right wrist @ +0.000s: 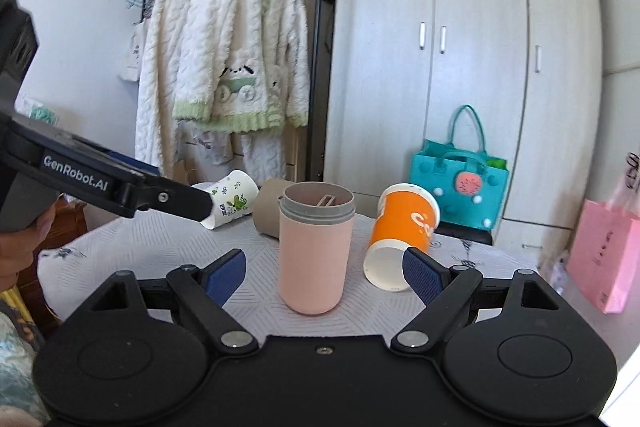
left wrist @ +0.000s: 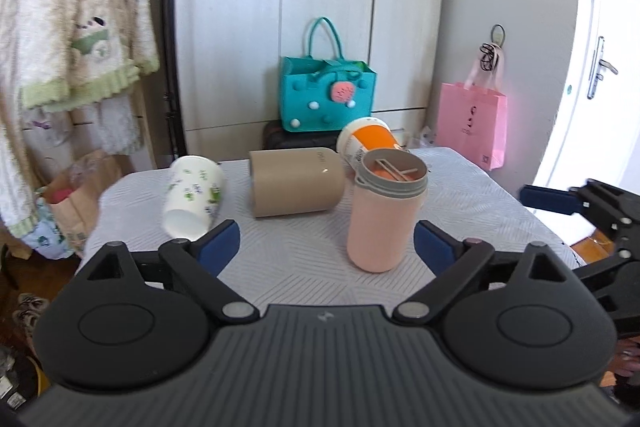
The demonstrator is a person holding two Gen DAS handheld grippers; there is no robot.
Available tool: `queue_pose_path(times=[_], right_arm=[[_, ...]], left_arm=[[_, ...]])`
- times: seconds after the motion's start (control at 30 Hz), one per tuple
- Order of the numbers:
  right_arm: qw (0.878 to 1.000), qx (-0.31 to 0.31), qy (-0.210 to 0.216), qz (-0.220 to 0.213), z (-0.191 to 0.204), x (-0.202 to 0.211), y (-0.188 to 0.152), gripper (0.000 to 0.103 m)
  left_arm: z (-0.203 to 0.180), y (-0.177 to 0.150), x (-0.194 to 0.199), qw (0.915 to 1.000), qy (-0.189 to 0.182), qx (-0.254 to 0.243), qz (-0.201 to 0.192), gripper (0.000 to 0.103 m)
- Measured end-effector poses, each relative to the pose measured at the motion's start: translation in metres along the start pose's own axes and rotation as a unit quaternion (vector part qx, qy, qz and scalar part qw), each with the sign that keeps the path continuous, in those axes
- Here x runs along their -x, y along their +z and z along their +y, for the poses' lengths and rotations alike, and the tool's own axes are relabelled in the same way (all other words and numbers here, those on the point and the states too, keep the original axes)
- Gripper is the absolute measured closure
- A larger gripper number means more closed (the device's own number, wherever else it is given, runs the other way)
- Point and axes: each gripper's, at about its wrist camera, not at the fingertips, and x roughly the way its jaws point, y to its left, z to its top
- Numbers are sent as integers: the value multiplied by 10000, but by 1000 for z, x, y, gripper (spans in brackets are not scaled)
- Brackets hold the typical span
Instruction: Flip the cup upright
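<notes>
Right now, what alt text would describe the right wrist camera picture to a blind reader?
A tall pink cup with a grey rim stands upright on a white patterned tablecloth, between the open blue-padded fingers of the right gripper. An orange paper cup, a floral white paper cup and a beige cup lie tipped over.

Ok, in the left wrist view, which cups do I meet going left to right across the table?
White floral cup lying on its side → tan cup on its side → pink cup standing upright. The orange cup lies behind, overlapping the tan and pink ones, so I leave it out.
</notes>
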Motion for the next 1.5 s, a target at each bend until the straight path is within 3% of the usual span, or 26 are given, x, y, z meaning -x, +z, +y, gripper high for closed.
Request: queue_pose_path(times=[0.2, 0.57, 0.8, 1.17, 1.5], right_arm=[[9993, -187, -278, -136, 10, 28, -6, 0], [9932, -362, -1102, -29, 27, 50, -26, 0], [9897, -531, -1327, 106, 28, 58, -30, 0], [9845, -540, -1636, 336, 33, 48, -34, 0], [9831, -621, -1657, 475, 36, 35, -34, 0]], left_arm=[[3, -10, 24, 9985, 489, 243, 14, 0], [10, -42, 44, 9934, 979, 582, 158, 0], [9, -52, 47, 9880, 1328, 694, 372, 0], [3, -57, 38, 9868, 1422, 533, 554, 0], [10, -62, 21, 9870, 1379, 476, 678, 0]])
